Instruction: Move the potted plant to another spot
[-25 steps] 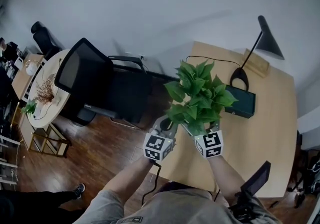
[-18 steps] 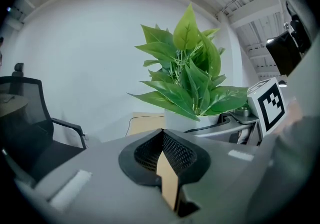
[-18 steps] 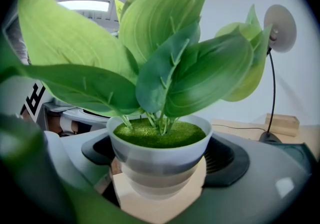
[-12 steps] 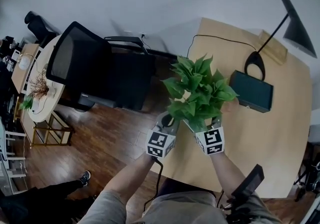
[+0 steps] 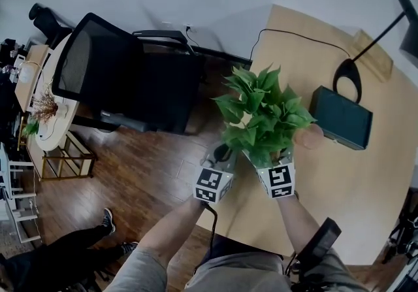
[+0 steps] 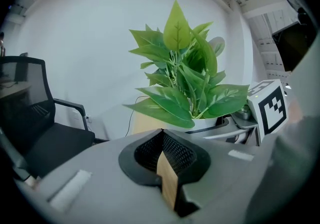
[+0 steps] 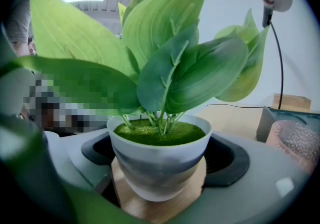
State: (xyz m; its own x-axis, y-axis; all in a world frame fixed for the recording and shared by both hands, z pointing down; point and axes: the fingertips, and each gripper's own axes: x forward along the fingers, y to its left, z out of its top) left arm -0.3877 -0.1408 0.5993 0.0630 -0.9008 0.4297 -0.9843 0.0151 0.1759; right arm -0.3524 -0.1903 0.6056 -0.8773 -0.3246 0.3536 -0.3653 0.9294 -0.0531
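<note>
The potted plant (image 5: pixel 264 117), broad green leaves in a white pot (image 7: pixel 159 165), sits over the near left part of the wooden table (image 5: pixel 353 179). My right gripper (image 7: pixel 160 190) is shut on the pot, one jaw on each side. Whether the pot rests on the wood I cannot tell. In the head view the leaves hide the right gripper's (image 5: pixel 269 161) jaws. My left gripper (image 6: pixel 161 135) is shut on nothing, just left of the plant (image 6: pixel 187 87). In the head view the left gripper (image 5: pixel 221 155) hangs at the table's left edge.
A dark green box (image 5: pixel 341 117) lies right of the plant, with a small pink thing (image 5: pixel 308 135) between them. A black lamp base (image 5: pixel 349 78) and cable stand behind. A black office chair (image 5: pixel 124 81) stands left of the table, a round side table (image 5: pixel 49 98) farther left.
The head view has swung, so table and chair sit differently in frame. The plant and both grippers now stand a little farther from the dark box, and the pink thing shows.
</note>
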